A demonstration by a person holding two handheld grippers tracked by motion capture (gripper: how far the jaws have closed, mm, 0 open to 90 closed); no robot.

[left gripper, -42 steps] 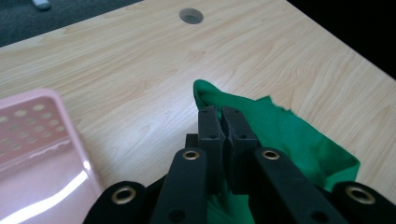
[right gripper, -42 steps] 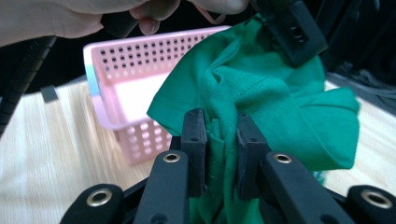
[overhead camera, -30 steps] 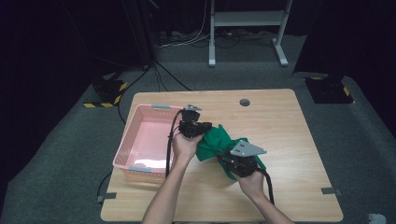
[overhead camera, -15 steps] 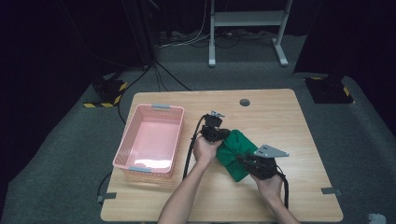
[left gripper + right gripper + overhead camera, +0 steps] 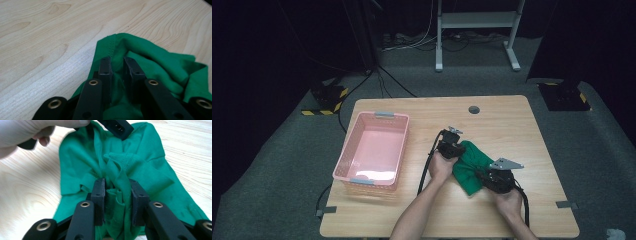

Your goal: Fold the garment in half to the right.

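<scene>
Green cloth [image 5: 469, 170] lies bunched on the wooden worktop [image 5: 512, 125], right of centre, between both hands. Nearest the person: right gripper [image 5: 492, 179] at the cloth's near-right edge, grey plate on top. In the right gripper view its jaws stand a bit apart w/ a ridge of folded fabric [image 5: 116, 195] between them; they've just been opening, pads look loose on the cloth rather than pinching. Left gripper [image 5: 457, 150] sits at the cloth's far-left edge, just beyond the left hand [image 5: 441, 167]. In the left gripper view its jaws are narrowly apart, just been opening too, w/ cloth [image 5: 155, 60] in the gap and hemmed edge past the tips. Further left, well apart from the cloth: pink basket [image 5: 347, 160] near the worktop's left edge. Far side: small dark round hole [image 5: 473, 109] in the worktop.
</scene>
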